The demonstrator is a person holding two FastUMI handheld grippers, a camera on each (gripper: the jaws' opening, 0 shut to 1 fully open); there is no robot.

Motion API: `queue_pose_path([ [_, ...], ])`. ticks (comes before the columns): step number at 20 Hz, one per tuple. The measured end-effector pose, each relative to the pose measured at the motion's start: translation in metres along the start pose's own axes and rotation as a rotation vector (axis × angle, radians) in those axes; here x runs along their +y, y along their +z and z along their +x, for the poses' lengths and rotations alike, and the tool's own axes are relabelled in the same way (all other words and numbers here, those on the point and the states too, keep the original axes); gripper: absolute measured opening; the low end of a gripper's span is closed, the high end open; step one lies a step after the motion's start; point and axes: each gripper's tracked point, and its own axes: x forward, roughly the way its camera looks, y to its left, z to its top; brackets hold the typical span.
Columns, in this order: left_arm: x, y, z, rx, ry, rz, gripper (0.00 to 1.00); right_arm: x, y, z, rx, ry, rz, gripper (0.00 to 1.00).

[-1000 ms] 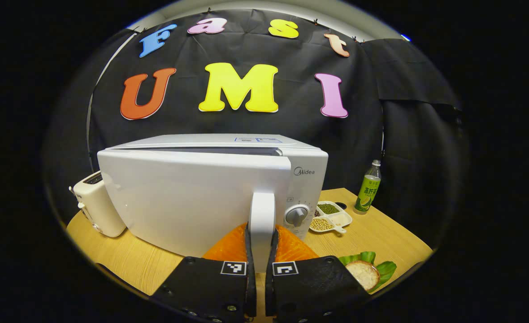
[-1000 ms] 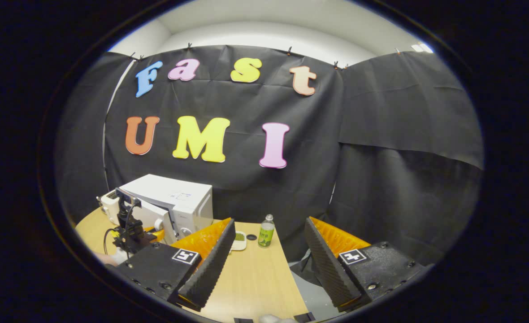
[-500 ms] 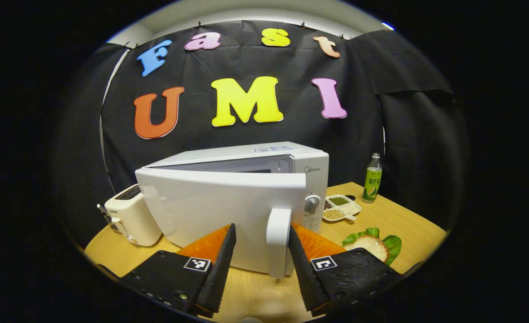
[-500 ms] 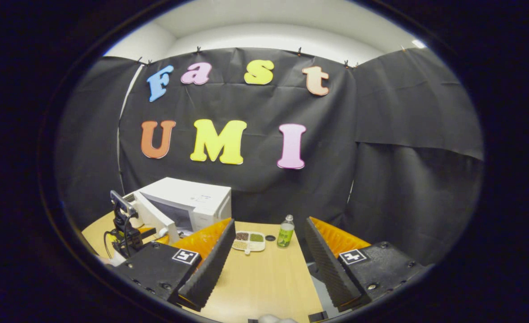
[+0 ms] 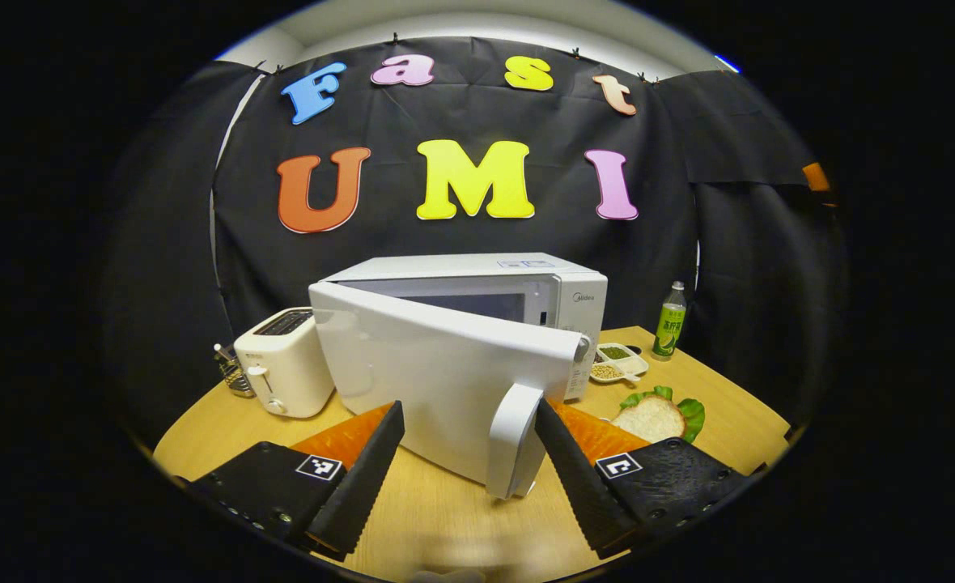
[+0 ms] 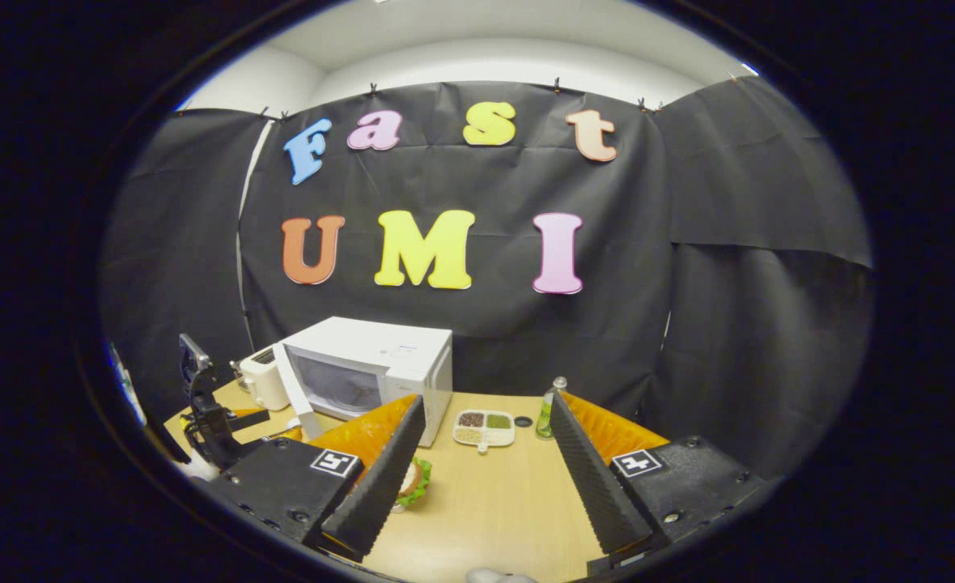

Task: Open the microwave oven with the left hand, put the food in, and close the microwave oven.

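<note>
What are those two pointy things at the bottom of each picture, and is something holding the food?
Those are the two fingers of a hand-held grabbing tool. A person holds one in each hand, and a camera rides on each. The left gripper is open, either side of the microwave door handle; the door stands partly open. The right gripper is open too, holding nothing. On the table sit a toaster, a sandwich, a tray of beans and a bottle.

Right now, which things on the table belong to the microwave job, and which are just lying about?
Job: microwave oven, its open door, door handle, sandwich, left gripper.
Lying about: toaster, green bottle, divided dish of beans.
</note>
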Motion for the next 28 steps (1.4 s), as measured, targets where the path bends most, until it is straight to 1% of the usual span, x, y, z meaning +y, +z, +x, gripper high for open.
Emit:
queue_pose_path([
  [4,0.044,-0.013,-0.045,0.017,0.073,0.007,0.97,0.03,-0.015,0.014,0.008,0.081,-0.013,0.99],
  [7,0.085,-0.021,-0.074,0.032,0.157,0.026,0.97,0.046,-0.028,0.027,0.032,0.109,-0.018,0.99],
  [11,0.14,-0.028,-0.105,0.051,0.291,0.018,0.97,0.067,-0.045,0.043,0.049,0.163,-0.043,0.99],
  [13,0.165,-0.028,-0.119,0.05,0.347,0.018,0.97,0.071,-0.06,0.055,0.082,0.183,-0.057,0.99],
  [16,0.205,-0.029,-0.136,0.064,0.445,0.054,0.97,0.074,-0.083,0.076,0.127,0.212,-0.047,0.99],
  [17,0.213,-0.027,-0.142,0.068,0.466,0.052,0.97,0.071,-0.092,0.084,0.148,0.214,-0.05,0.99],
  [20,0.222,-0.021,-0.152,0.07,0.511,0.058,0.97,0.066,-0.124,0.108,0.231,0.254,-0.021,0.99],
  [21,0.221,-0.017,-0.155,0.065,0.522,0.067,0.97,0.065,-0.139,0.116,0.27,0.279,0.011,0.93],
  [22,0.219,-0.013,-0.158,0.066,0.53,0.073,0.97,0.066,-0.153,0.126,0.32,0.304,0.052,0.99],
  [23,0.214,-0.01,-0.16,0.071,0.542,0.076,0.96,0.067,-0.17,0.134,0.379,0.33,0.089,0.93],
  [24,0.211,-0.005,-0.162,0.069,0.554,0.075,0.96,0.068,-0.188,0.143,0.436,0.354,0.125,0.93],
  [25,0.203,0.001,-0.166,0.059,0.555,0.071,0.96,0.07,-0.201,0.153,0.483,0.379,0.16,0.88],
  [26,0.197,0.006,-0.169,0.058,0.562,0.067,0.97,0.071,-0.217,0.164,0.532,0.391,0.185,0.93],
  [27,0.193,0.009,-0.172,0.062,0.578,0.065,0.96,0.072,-0.231,0.169,0.58,0.407,0.21,0.78],
  [28,0.187,0.014,-0.178,0.054,0.593,0.059,0.96,0.076,-0.241,0.173,0.626,0.432,0.237,0.88],
])
